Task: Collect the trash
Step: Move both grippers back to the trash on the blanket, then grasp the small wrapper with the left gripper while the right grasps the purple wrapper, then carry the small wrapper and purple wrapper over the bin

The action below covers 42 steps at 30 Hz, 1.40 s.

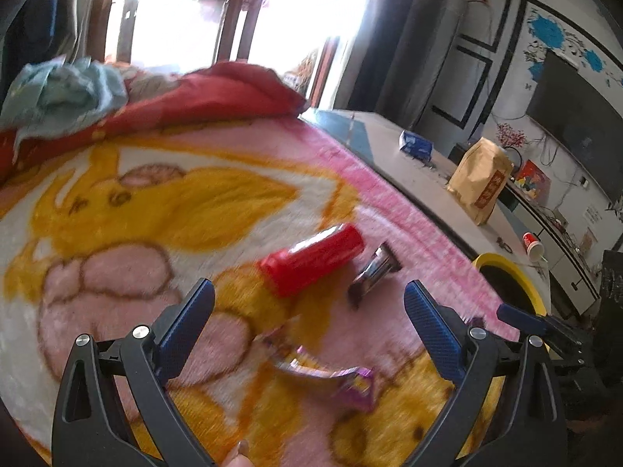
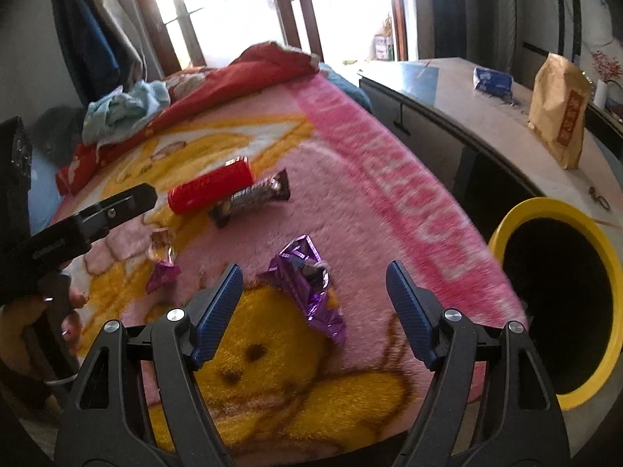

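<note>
Right gripper [image 2: 313,307]: jaws wide, over purple wrapper [image 2: 311,288].
Left gripper [image 1: 309,311]: jaws wide, empty.
Risk: I snag the blanket [image 2: 370,179] pile (soft) instead.

On the bed's blanket [image 2: 350,179] we find a can [image 2: 212,190] lying on its side, a snack bar [image 2: 253,196] touching its right side, and two wrappers nearer us: one [image 2: 307,284] ahead of the right gripper [image 2: 313,307], another [image 2: 161,260] to its left. Beside the bed, right, stands a bin [image 2: 521,218]; behind it, a table [image 2: 447,105] bearing a paper bag [image 2: 558,111].
</note>
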Available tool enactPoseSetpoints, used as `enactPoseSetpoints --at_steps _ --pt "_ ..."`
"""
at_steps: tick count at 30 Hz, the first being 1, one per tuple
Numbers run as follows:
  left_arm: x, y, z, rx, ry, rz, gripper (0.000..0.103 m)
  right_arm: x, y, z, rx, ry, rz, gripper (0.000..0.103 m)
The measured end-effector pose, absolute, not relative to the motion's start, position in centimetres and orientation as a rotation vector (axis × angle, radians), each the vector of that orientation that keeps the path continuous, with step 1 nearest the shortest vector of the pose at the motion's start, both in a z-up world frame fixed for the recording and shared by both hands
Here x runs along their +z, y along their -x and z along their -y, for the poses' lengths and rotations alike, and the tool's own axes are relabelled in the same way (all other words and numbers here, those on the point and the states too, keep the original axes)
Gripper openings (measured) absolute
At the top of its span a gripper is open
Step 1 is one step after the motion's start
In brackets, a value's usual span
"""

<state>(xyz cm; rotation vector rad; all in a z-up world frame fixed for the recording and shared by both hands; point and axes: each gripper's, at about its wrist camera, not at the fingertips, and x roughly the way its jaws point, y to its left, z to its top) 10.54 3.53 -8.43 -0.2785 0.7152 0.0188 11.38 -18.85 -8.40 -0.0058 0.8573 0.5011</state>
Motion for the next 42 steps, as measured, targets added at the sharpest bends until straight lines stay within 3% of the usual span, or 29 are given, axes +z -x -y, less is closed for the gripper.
enactPoseSetpoints --at_steps 7,13,15,17,19,21,23,26,30,42 --pt "-11.0 -9.6 -4.5 0.006 0.338 -0.803 0.095 -10.3 -11.6 17.6 0.504 0.028 -0.882 0.067" --pt "-12.0 -9.8 -3.9 -0.016 0.352 -0.830 0.094 -11.0 -12.0 17.7 0.489 0.009 -0.899 0.035" --pt "-11.9 -9.8 -3.5 -0.025 0.346 -0.830 0.084 -11.0 -12.3 18.1 0.480 -0.005 -0.903 0.022" --pt "-12.0 -10.0 -3.0 -0.035 0.324 -0.836 0.077 -11.0 -12.5 18.7 0.475 -0.030 -0.911 0.017" --pt "-12.0 -10.1 -2.5 -0.045 0.306 -0.840 0.066 -11.0 -12.7 19.0 0.472 -0.047 -0.913 0.017" --pt "-12.0 -10.0 -2.2 -0.055 0.293 -0.845 0.048 -10.8 -12.8 19.3 0.466 -0.047 -0.905 0.017" --pt "-12.0 -10.1 -1.8 -0.071 0.285 -0.850 0.044 -10.7 -12.9 19.5 0.464 -0.055 -0.901 0.017" --pt "-11.7 -10.1 -1.3 -0.099 0.279 -0.847 0.022 -10.2 -13.0 20.0 0.456 -0.069 -0.890 0.017" --pt "-11.4 -10.4 -0.7 -0.138 0.287 -0.851 0.013 -9.5 -13.3 21.2 0.437 -0.093 -0.874 0.017" --pt "-9.5 -11.5 2.9 -0.242 0.248 -0.818 0.012 -7.0 -14.3 25.9 0.337 -0.153 -0.808 0.017"
